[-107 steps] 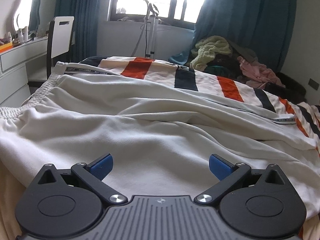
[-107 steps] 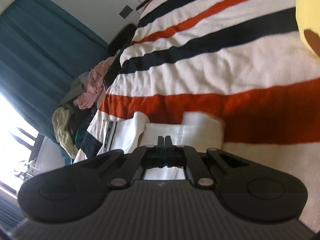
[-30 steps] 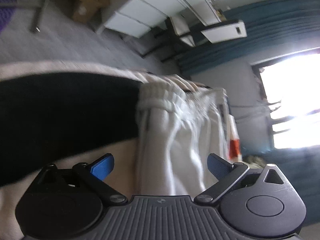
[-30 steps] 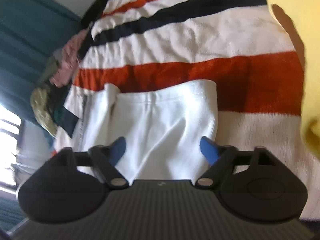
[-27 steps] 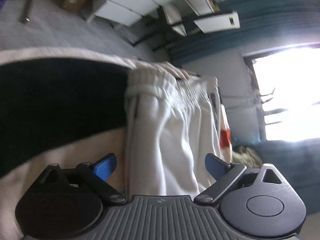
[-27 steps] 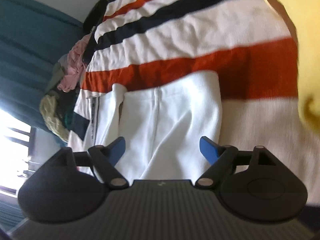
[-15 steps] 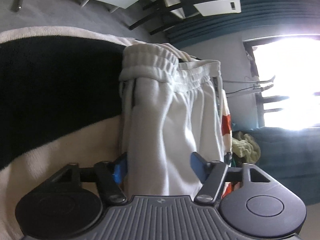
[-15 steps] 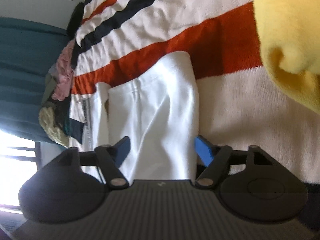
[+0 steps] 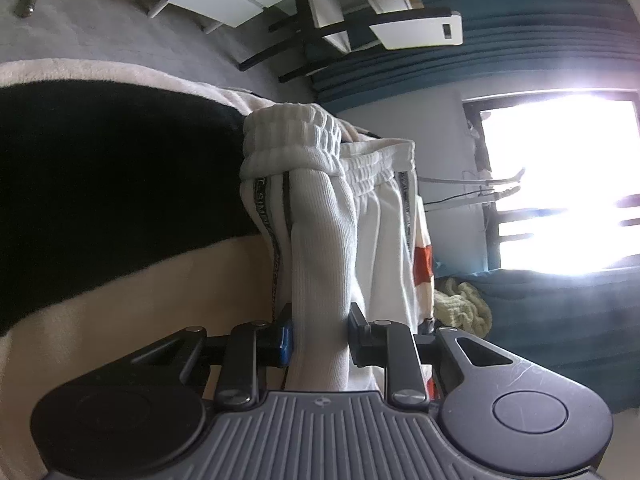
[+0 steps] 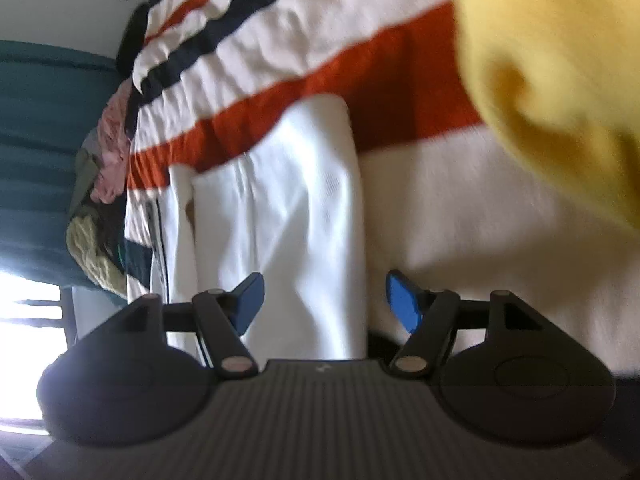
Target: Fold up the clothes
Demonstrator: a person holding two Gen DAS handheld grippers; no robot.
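White trousers (image 9: 320,240) are lying folded lengthwise on the striped bed (image 10: 400,200). Left tongs (image 9: 320,338) are closing, pads pinching a ridge of ribbed fabric near the gathered waistband (image 9: 296,140). Right tongs (image 10: 322,300) are standing spread, straddling the leg end (image 10: 312,184) without gripping. Grasping step appears in hand; next move calls for the right tongs pinching that end before folding over.

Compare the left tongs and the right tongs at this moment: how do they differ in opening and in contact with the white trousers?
The left tongs are narrow and closing, with a fold of the white trousers squeezed between the pads; the right tongs stand wide, their pads clear of the cloth. The left tongs are near the elastic waistband; the right tongs are at the opposite, plain end. Both have blue pads and straddle the same garment.
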